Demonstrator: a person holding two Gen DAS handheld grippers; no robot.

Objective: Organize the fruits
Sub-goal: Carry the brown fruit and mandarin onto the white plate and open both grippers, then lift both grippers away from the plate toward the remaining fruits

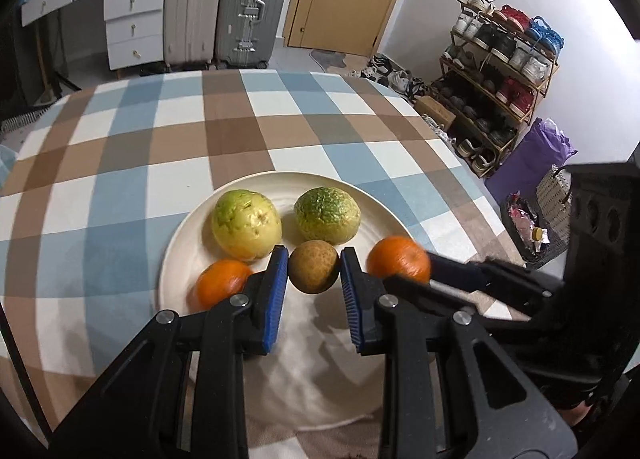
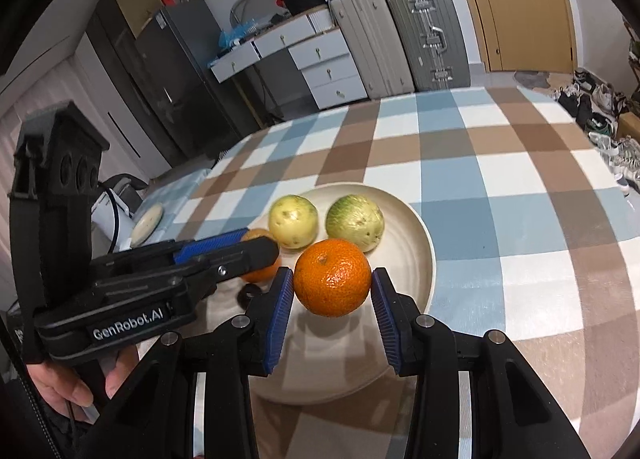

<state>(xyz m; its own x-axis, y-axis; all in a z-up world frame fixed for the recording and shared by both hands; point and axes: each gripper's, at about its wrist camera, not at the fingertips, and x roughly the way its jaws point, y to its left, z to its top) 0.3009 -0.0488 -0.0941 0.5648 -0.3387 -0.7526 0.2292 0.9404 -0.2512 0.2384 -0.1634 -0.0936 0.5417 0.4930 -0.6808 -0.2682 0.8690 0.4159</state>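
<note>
On the cream plate (image 1: pixel 180 243) ahead, my right gripper (image 2: pixel 332 279) pinches a mandarin (image 2: pixel 333 277); my left gripper (image 1: pixel 314 267) hugs the brown fruit (image 1: pixel 314 267). I'd lower both gently, then spread the pads.

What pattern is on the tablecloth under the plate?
The tablecloth has a check of blue, brown and white squares, clearest in the left wrist view around the plate.
</note>
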